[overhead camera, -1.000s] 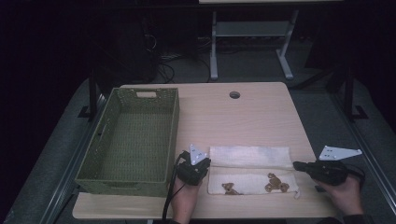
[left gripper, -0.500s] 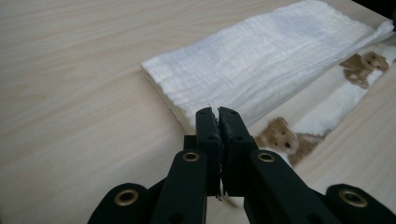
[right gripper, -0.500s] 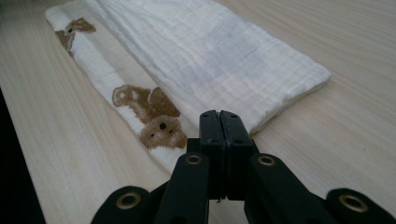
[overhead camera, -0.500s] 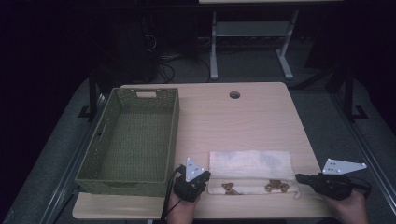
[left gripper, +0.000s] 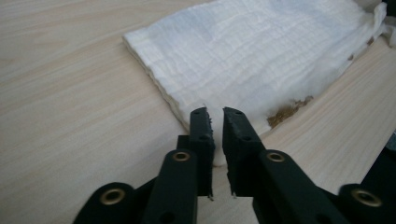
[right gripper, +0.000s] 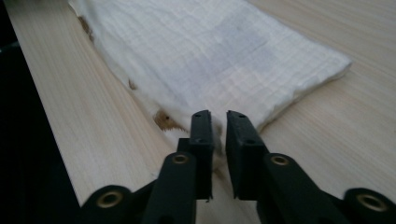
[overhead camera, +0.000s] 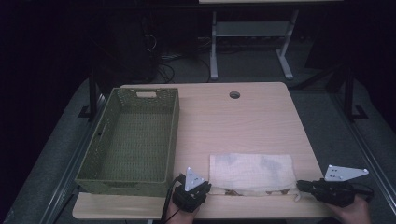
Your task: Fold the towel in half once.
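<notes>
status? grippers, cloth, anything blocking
Left gripper shut on cloth's near-left corner; right gripper shut on its near-right corner. White cloth folded, flat on table. Green basket to the left, empty, nothing blocking.

the high view is dim with black surroundings; the gripper views are brighter, their near jaws softly blurred.

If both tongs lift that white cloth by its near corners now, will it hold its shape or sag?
Likely sag: the white cloth is thin, crinkled fabric folded in soft layers, so the middle should droop between the left tongs and right tongs. It looks light. The folded layers may slip apart, since nothing visibly holds them together.
</notes>
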Motion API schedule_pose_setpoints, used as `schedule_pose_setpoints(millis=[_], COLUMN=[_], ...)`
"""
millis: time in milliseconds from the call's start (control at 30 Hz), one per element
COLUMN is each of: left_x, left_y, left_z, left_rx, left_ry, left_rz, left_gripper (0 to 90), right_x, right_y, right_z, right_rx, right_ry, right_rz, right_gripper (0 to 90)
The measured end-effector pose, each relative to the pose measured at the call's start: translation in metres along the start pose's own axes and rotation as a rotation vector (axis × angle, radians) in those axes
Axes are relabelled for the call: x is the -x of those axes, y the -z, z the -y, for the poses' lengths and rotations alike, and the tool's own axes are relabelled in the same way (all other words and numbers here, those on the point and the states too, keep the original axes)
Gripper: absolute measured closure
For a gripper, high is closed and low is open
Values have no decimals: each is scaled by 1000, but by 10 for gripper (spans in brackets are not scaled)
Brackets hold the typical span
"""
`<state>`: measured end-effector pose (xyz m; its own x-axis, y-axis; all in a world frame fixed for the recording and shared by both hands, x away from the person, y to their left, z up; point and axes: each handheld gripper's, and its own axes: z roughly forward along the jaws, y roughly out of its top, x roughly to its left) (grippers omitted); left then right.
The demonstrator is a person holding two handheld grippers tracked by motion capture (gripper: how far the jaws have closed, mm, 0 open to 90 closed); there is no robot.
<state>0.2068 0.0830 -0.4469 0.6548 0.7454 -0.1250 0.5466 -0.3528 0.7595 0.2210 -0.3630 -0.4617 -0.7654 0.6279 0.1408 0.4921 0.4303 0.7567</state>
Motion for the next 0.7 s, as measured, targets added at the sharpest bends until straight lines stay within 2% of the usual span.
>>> schedule_pose_setpoints(millis=[167,367,533,700], left_x=[-3,-13,-25,-35], left_y=[-4,-23,-40,-56], left_z=[-13,-30,-42,-51], left_rx=[3,-1,-19,-28], left_ry=[-26,-52,-52,-61], left_rz=[4,-7,-16,-18], left_gripper=[695,619,591,587], right_x=[0,8,23,44], right_y=[0,-8,-20,-31], right_z=[-8,-21,-35,-48], right_rx=[36,37,25,20], right_ry=[16,25,28,12], right_rz=[7,22,54,85], right_gripper=[740,703,675,675])
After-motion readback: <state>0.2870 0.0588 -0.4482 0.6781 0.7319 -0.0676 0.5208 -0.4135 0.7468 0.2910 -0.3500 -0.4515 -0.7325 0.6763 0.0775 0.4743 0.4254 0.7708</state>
